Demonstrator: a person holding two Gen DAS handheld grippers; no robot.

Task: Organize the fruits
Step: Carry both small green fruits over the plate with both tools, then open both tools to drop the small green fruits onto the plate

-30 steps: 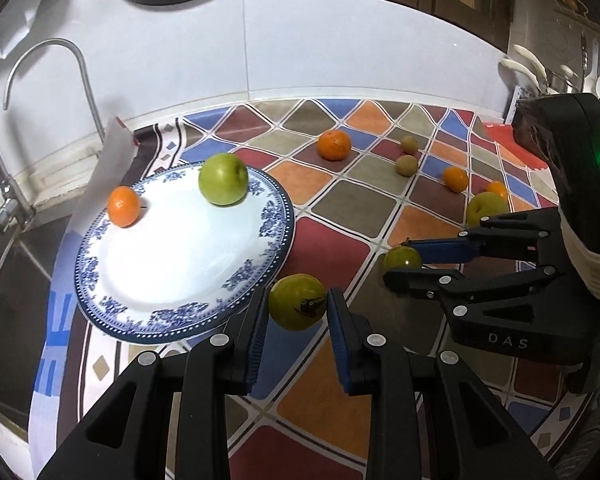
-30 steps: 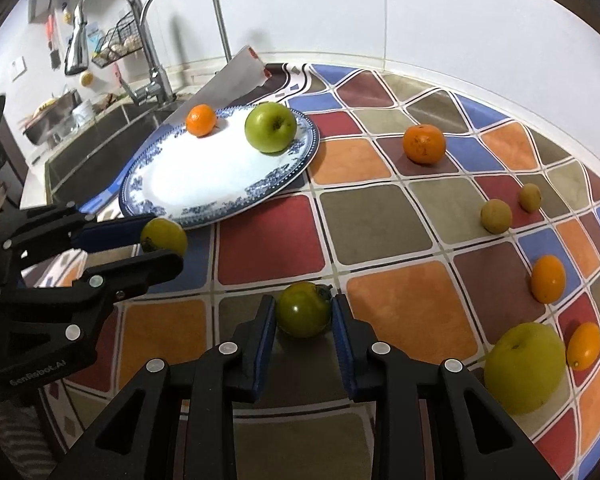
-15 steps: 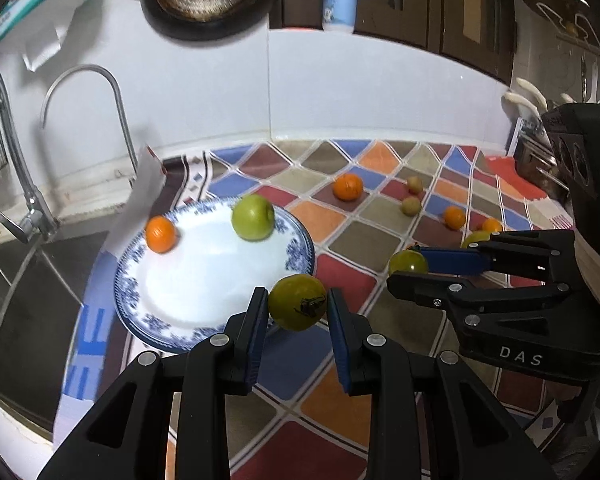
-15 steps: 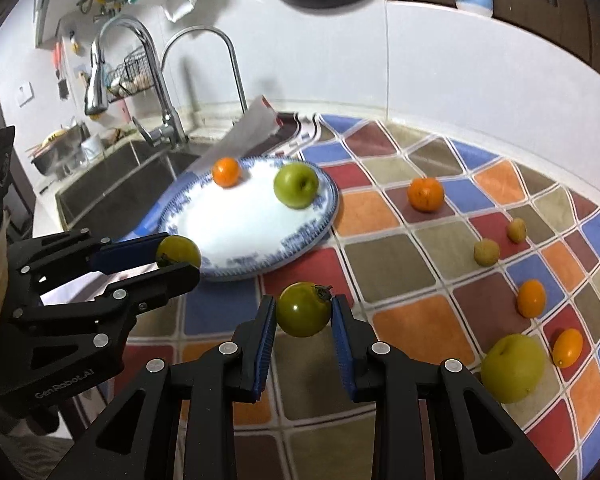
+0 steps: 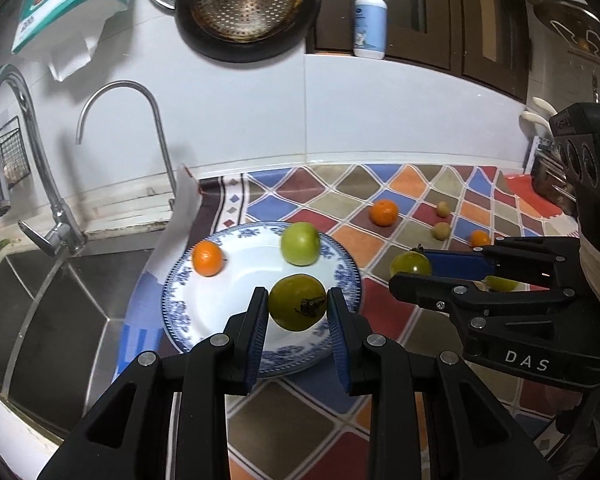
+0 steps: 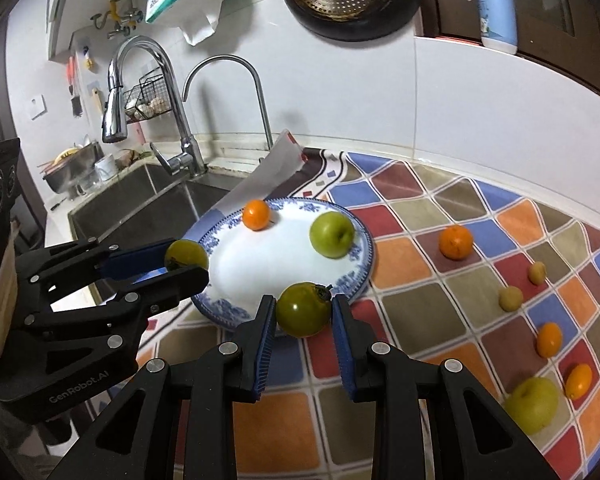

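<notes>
My left gripper (image 5: 298,307) is shut on a green tomato (image 5: 296,300) and holds it in the air over the near part of the blue-and-white plate (image 5: 172,304). My right gripper (image 6: 304,314) is shut on a second green tomato (image 6: 302,307), held just off the plate's near rim (image 6: 224,314). On the plate lie a small orange (image 5: 207,258) and a green apple (image 5: 300,243). Each gripper shows in the other's view, with its fruit between the fingers.
On the patterned counter mat lie an orange (image 6: 455,242), two small yellowish fruits (image 6: 510,299), two small oranges (image 6: 549,339) and a yellow-green apple (image 6: 532,404). A steel sink (image 6: 140,196) with two faucets lies left of the plate. The tiled wall stands behind.
Both grippers have risen with their tomatoes. The left one has moved from the plate's near rim to above the plate, and the right one has come up close to the plate's rim.
</notes>
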